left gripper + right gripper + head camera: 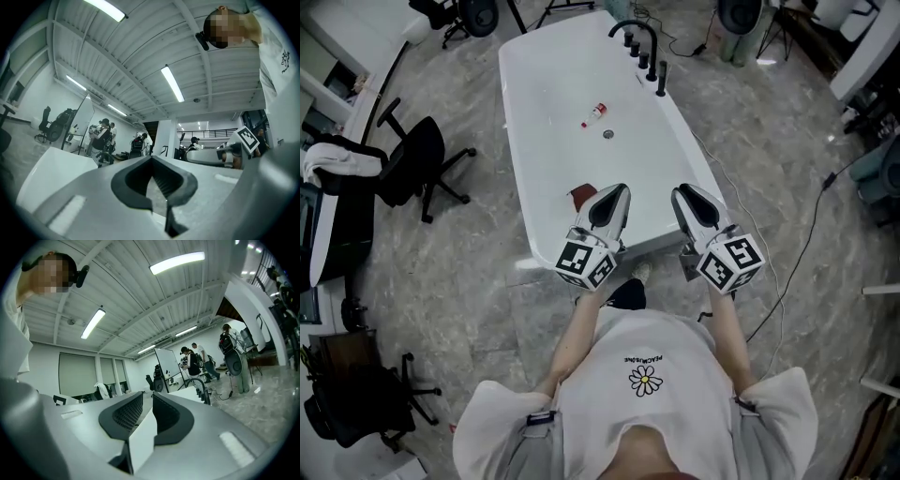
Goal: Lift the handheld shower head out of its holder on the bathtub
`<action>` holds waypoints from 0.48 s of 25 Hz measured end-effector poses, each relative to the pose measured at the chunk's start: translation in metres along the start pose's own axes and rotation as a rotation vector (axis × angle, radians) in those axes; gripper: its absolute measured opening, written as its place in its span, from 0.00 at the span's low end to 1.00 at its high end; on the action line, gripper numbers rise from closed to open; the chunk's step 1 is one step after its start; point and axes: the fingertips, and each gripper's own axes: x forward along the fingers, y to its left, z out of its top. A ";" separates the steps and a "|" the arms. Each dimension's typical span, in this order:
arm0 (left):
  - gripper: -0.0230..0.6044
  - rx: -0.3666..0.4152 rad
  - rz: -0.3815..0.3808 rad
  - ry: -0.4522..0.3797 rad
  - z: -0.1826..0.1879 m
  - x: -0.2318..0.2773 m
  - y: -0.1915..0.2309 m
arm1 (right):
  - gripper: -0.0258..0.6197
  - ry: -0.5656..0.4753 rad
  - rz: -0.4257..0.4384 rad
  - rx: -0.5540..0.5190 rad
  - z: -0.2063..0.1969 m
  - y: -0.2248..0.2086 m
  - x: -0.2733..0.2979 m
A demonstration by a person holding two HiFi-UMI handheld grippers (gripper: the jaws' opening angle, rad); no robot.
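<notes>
Not started: shower head (662, 80) sits in holder, far ahead of your fingers (609, 211). Left gripper (623, 188) fingers pressed together, right gripper (678, 190) fingers barely parted, both empty.

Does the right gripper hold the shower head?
No, the right gripper is empty at the bathtub's near end, and the shower head stands at the far end.

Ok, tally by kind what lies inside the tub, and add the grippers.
Grippers: 2 (left gripper, right gripper)
Red-and-white bottle: 1
Drain: 1
Dark red object, partly hidden: 1
Total: 5
</notes>
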 end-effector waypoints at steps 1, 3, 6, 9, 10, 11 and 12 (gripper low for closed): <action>0.04 -0.006 0.001 -0.005 0.002 0.012 0.011 | 0.18 0.004 -0.006 -0.006 0.004 -0.008 0.013; 0.04 -0.019 0.005 -0.019 0.010 0.036 0.033 | 0.18 0.012 -0.019 -0.032 0.015 -0.024 0.039; 0.04 -0.020 -0.019 -0.042 0.019 0.070 0.056 | 0.18 0.016 -0.052 -0.072 0.034 -0.048 0.072; 0.04 -0.022 -0.043 -0.047 0.022 0.093 0.074 | 0.19 0.028 -0.087 -0.091 0.040 -0.066 0.094; 0.04 -0.027 -0.047 -0.044 0.021 0.098 0.079 | 0.19 0.037 -0.099 -0.098 0.039 -0.072 0.099; 0.04 -0.031 -0.048 -0.037 0.018 0.104 0.085 | 0.20 0.047 -0.110 -0.105 0.037 -0.078 0.103; 0.04 -0.033 -0.046 -0.029 0.015 0.111 0.091 | 0.20 0.054 -0.121 -0.109 0.037 -0.085 0.107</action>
